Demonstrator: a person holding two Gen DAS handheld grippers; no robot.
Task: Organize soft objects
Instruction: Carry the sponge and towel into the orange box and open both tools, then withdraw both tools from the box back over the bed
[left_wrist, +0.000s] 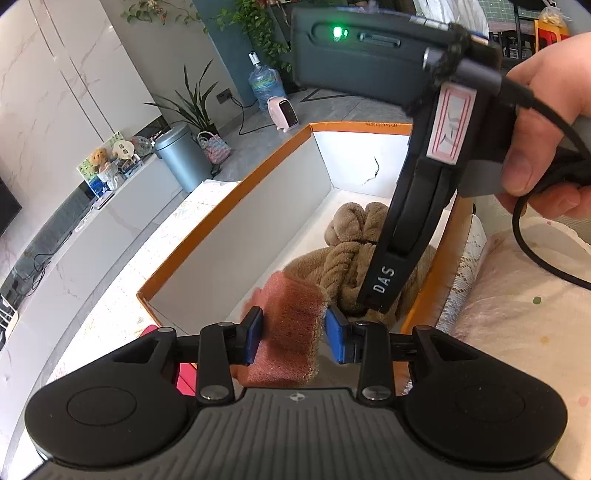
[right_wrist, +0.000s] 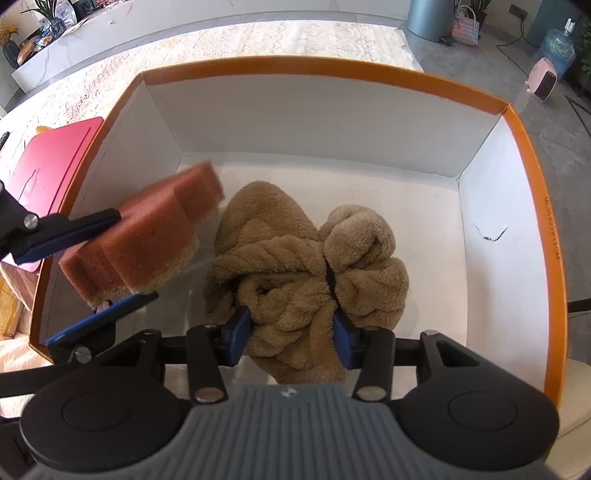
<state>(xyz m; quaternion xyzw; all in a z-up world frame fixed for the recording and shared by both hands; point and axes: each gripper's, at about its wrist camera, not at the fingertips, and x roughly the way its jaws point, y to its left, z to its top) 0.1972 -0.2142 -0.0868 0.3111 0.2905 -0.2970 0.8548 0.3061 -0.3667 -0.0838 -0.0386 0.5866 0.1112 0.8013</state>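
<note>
So a reddish-brown sponge (left_wrist: 291, 332) is clamped between the blue pads of the left gripper (left_wrist: 293, 338), and it's held up above the near-left corner of the box (right_wrist: 332, 68), an open white box with an orange rim. In the right wrist view the same sponge (right_wrist: 147, 236) is seen tilted, with a tan scouring layer along its lower edge, pinched between two blue fingers (right_wrist: 70, 230) just inside the left wall. It looks slightly blurred at its far end.

The right gripper (right_wrist: 293, 330) is lowered into the box and its pads are closed onto a fluffy tan towel (right_wrist: 295, 266), which is bunched up in a twisted heap on the box floor, roughly in the middle and toward the near side. A fold of the towel is squeezed between the pads. From the left wrist view the right gripper (left_wrist: 365, 302) is seen from the side, reaching down into the towel (left_wrist: 347, 258), with a hand (left_wrist: 546, 122) wrapped around its handle and a green light lit on top.

A pink flat thing (right_wrist: 55, 162) is lying on the lace-covered table (right_wrist: 258, 37) just outside the box's left wall. A small crack is visible on the right inner wall
</note>
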